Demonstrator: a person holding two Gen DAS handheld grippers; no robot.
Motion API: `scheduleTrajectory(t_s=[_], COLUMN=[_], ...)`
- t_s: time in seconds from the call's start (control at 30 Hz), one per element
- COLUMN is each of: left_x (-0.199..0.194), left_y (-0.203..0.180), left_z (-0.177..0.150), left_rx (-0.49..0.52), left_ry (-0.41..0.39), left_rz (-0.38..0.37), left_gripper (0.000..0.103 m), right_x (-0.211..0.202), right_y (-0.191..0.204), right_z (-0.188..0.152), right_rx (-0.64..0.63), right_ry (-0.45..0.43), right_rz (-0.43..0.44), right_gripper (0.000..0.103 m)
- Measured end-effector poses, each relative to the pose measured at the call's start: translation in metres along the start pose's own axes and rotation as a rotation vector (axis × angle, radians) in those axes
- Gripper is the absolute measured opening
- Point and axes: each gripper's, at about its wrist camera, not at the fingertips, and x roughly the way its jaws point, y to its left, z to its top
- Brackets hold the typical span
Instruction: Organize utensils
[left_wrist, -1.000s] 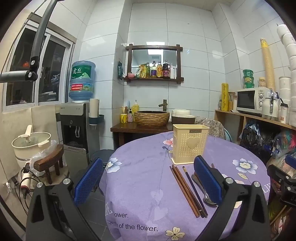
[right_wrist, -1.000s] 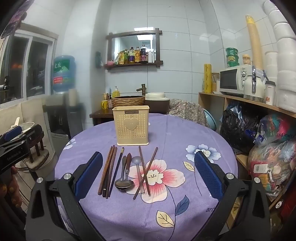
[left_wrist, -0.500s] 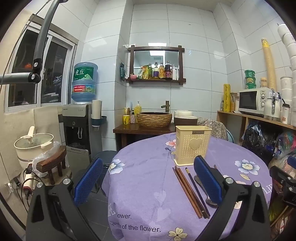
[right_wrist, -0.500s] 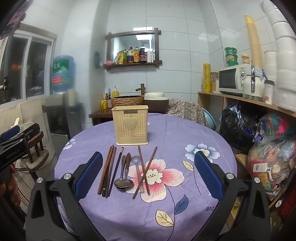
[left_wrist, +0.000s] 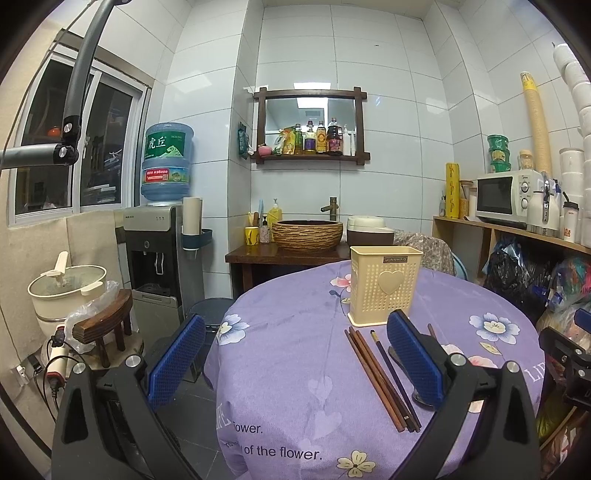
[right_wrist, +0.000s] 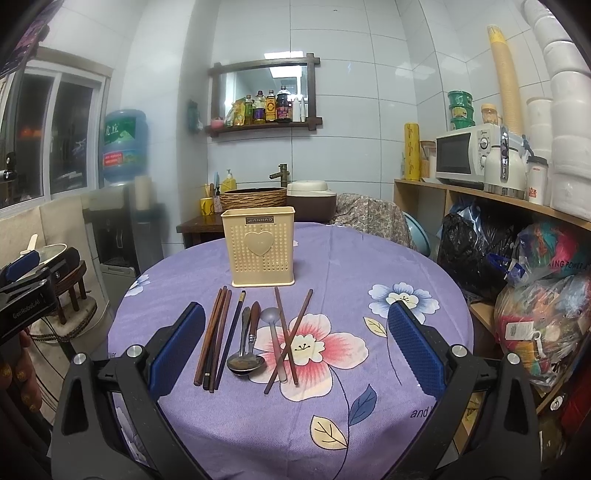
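Observation:
A cream plastic utensil holder (right_wrist: 263, 252) with a heart on it stands upright on the round purple tablecloth (right_wrist: 369, 266); it also shows in the left wrist view (left_wrist: 384, 286). In front of it lie brown chopsticks (right_wrist: 214, 338), a dark chopstick (right_wrist: 232, 338), metal spoons (right_wrist: 245, 360), a pale spoon (right_wrist: 275, 339) and two crossed chopsticks (right_wrist: 290, 338). My right gripper (right_wrist: 295, 350) is open and empty, held above the utensils. My left gripper (left_wrist: 295, 363) is open and empty at the table's left edge, its right finger (left_wrist: 413, 356) hiding the spoons beside the chopsticks (left_wrist: 376, 373).
A water dispenser (left_wrist: 162, 254) and a stool with a pot (left_wrist: 66, 288) stand left of the table. A wooden counter with a woven basin (left_wrist: 308, 230) is behind. Shelves with a microwave (right_wrist: 465, 153) and bags (right_wrist: 535, 295) line the right side.
The left gripper has shifted slightly, so the table and holder sit a little further right and lower in its view. The right view has barely changed. Both grippers stay open.

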Motion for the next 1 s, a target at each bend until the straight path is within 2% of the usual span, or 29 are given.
scheduleTrajectory(t_s=[1.0], left_x=[0.0017], left_y=[0.0006], left_z=[-0.0022], left_rx=[0.004], left_ry=[0.004], left_rz=[0.0], left_gripper=[0.098], right_x=[0.0005], right_y=[-0.0007], right_z=[-0.0016], right_rx=[0.003], right_ry=[0.002], right_rz=[-0.001], right_gripper=[0.098])
